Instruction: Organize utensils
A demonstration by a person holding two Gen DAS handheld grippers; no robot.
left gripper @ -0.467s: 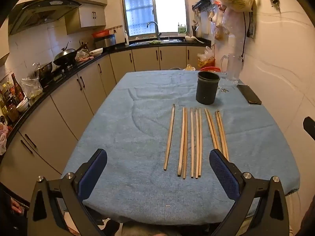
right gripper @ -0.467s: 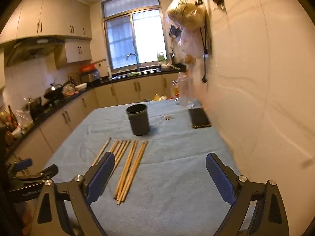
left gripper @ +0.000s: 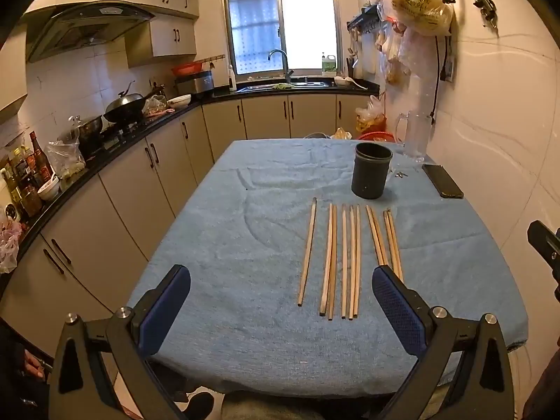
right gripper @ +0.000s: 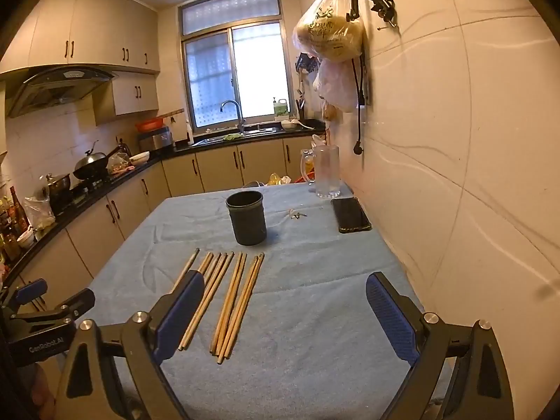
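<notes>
On the blue cloth [left gripper: 217, 280] that covers the table, toward its right side and well short of the near edge, the wooden chopsticks [left gripper: 344, 259] lie flat in a loose row, running from the near edge toward the far one: one alone on the left, then small groups lying side by side. Just beyond their far tips stands the dark cylindrical holder [left gripper: 371, 171], upright and, as far as its rim shows, with nothing sticking out of it. By that reading the sorting has not begun: every chopstick is on the cloth and all of them have yet to go into the holder.

Both tools hover over the near edge with nothing between their fingers. The left gripper [left gripper: 280, 311] has its jaws spread wide apart, and so does the right gripper [right gripper: 285, 318] (its left pad overlaps the nearer chopsticks in its own view, though whether it touches them cannot be told). A phone [left gripper: 441, 181] and a clear glass jug [right gripper: 327, 171] sit near the far right corner, apart from the chopsticks.
</notes>
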